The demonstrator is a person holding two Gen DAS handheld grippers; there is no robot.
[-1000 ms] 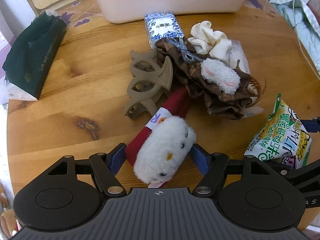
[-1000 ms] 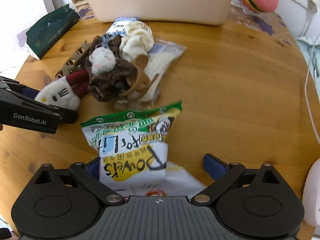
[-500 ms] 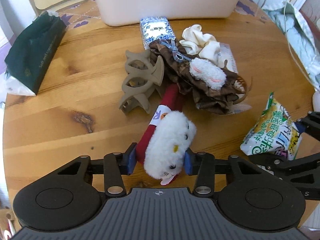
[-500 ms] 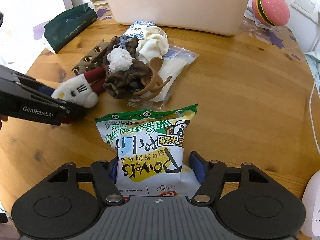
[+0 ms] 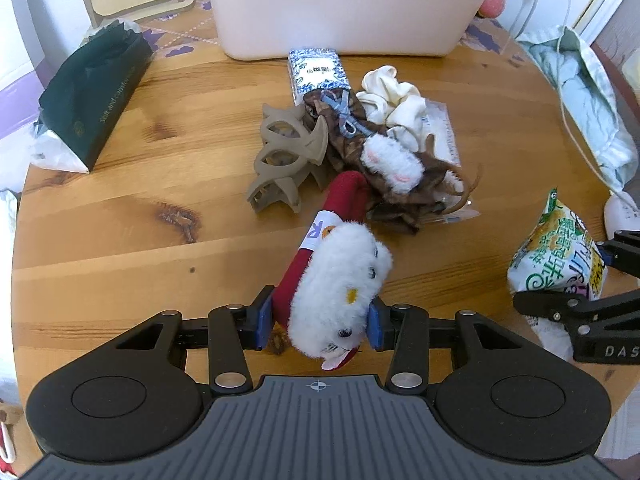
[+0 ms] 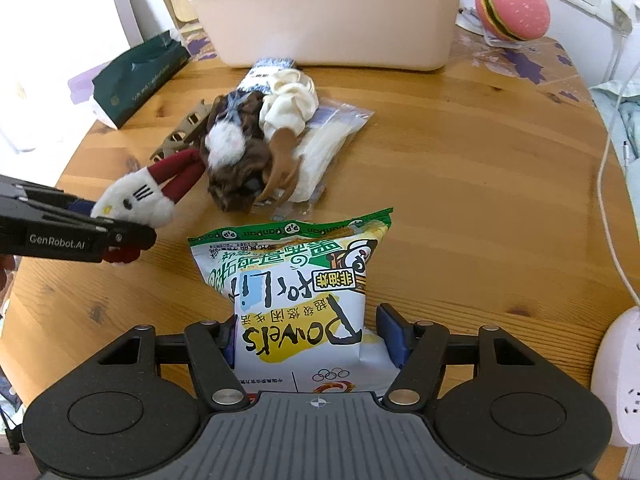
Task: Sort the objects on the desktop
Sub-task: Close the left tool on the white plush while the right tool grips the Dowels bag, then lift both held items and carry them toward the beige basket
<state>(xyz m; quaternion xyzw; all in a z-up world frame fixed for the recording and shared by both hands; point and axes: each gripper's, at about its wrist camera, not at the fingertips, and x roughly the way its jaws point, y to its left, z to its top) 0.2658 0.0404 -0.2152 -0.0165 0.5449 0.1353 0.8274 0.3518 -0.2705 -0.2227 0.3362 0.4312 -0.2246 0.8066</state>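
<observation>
Two grips loaded at once, presumably so both items reach the cream bin (image 5: 344,8) at the table's (image 5: 120,208) far edge in one trip. Right gripper (image 6: 312,340) is clenched on the snack bag's (image 6: 296,280) lower end, bag standing up off the wood — left gripper (image 5: 316,322) pinches the white plush hair tie (image 5: 340,280) across its fluffy head, red band trailing toward the leftover pile: brown scrunchie (image 5: 380,156), cream scrunchie (image 5: 392,96), taupe claw clip (image 5: 284,164).
</observation>
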